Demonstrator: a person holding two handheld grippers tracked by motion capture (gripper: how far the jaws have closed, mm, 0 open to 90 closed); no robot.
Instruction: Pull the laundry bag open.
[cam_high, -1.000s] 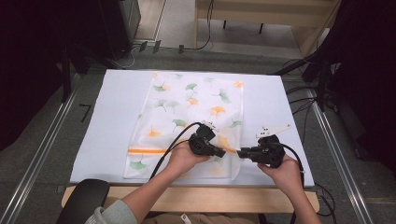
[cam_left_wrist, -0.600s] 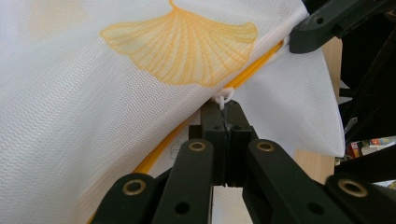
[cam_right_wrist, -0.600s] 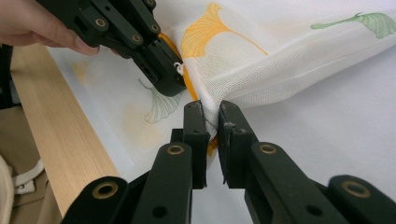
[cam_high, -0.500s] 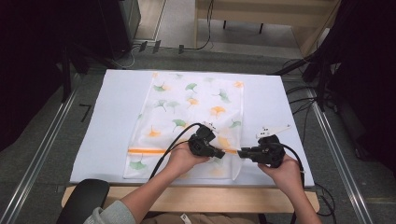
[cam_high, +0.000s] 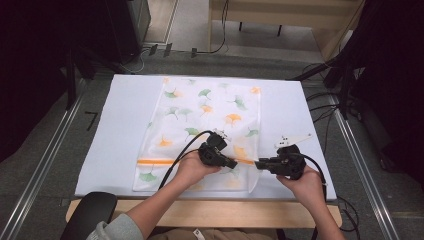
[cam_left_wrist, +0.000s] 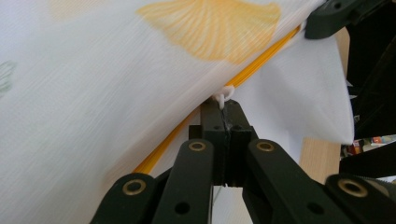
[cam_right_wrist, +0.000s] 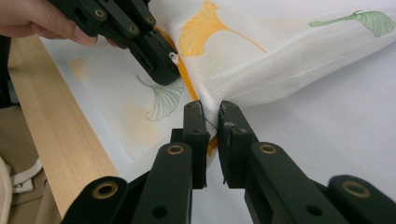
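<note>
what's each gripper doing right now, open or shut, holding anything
left gripper: shut on the white zipper pull of the mesh bag.
right gripper: shut on the mesh bag's edge by the orange zipper.

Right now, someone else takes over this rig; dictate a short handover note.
Left hand-held gripper: shut on the white zipper pull of the mesh bag.
Right hand-held gripper: shut on the bag's edge beside the orange zipper.
The bag lies flat on the white table, zipper end nearest the person.
Done: both grips set.
Left: probably drawing the pull along the zipper; I cannot tell whether it is open or closed.
</note>
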